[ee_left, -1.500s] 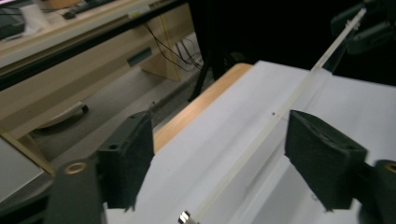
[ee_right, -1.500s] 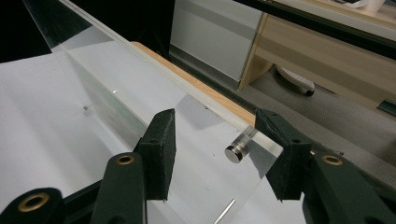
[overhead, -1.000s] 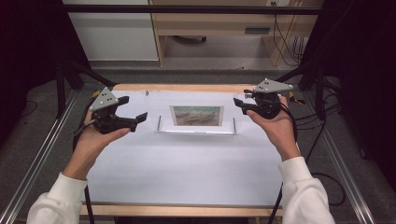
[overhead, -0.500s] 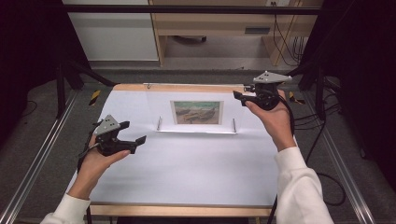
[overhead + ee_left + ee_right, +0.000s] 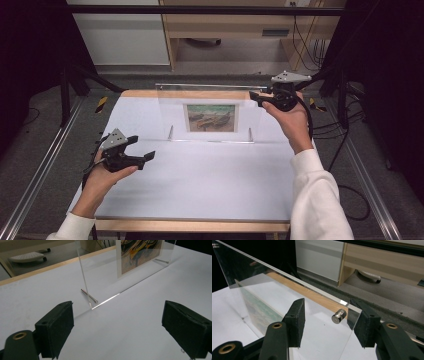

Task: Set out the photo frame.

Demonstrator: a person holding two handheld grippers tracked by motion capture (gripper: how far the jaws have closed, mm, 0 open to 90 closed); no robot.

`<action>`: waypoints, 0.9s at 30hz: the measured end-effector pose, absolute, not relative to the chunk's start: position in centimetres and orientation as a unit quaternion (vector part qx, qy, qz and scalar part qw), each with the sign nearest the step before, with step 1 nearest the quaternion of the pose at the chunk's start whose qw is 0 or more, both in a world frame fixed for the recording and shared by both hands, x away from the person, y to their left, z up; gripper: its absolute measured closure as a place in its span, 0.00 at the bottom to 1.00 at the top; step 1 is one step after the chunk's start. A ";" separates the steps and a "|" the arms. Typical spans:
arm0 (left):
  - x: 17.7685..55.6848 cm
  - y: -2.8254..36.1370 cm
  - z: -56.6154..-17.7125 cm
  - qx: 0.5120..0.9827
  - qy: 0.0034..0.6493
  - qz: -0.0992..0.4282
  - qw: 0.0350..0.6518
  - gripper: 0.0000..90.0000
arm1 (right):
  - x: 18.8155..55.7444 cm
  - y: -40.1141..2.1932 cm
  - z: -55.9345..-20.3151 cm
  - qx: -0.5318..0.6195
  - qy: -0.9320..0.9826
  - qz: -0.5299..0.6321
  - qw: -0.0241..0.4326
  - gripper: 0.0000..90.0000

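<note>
A clear acrylic picture frame [image 5: 172, 107] stands upright on the white table [image 5: 200, 185], holding a painted print [image 5: 210, 117]. My right gripper [image 5: 255, 96] is at the frame's top right corner. Its jaws stand apart on either side of the panel [image 5: 274, 290], with a metal stud [image 5: 338, 315] between them, and the pads do not press. My left gripper [image 5: 142, 148] is open and low over the table at the front left. It points at the frame's lower left corner, where a metal pin [image 5: 88, 295] serves as a foot. Nothing lies between its jaws.
The table has a wooden far edge [image 5: 150, 93] and metal rails [image 5: 45, 170] along both sides. Behind it are a wooden bench [image 5: 225, 30] and hanging cables [image 5: 305, 45]. White tabletop stretches in front of the frame.
My left gripper has dropped from the back left corner to the front left of the table. My right gripper has shifted a little left onto the frame's top corner.
</note>
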State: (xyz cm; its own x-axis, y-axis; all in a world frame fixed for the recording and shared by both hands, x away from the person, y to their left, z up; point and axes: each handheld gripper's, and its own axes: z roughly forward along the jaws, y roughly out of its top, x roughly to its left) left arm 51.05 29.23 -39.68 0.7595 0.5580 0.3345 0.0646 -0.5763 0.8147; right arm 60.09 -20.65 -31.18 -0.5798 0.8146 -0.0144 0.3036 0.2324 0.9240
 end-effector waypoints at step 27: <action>50.8 29.2 -40.4 0.836 0.197 0.300 0.416 0.10 | 60.6 -20.4 -31.4 0.399 0.737 0.470 0.278 0.22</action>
State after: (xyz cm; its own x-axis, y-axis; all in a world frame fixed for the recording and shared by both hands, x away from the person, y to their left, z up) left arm 50.82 29.21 -40.36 0.7422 0.5792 0.3372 0.0804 -0.5764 0.8132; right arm 60.61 -20.40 -31.43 -0.5274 0.8489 -0.0353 0.3258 0.2404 0.9144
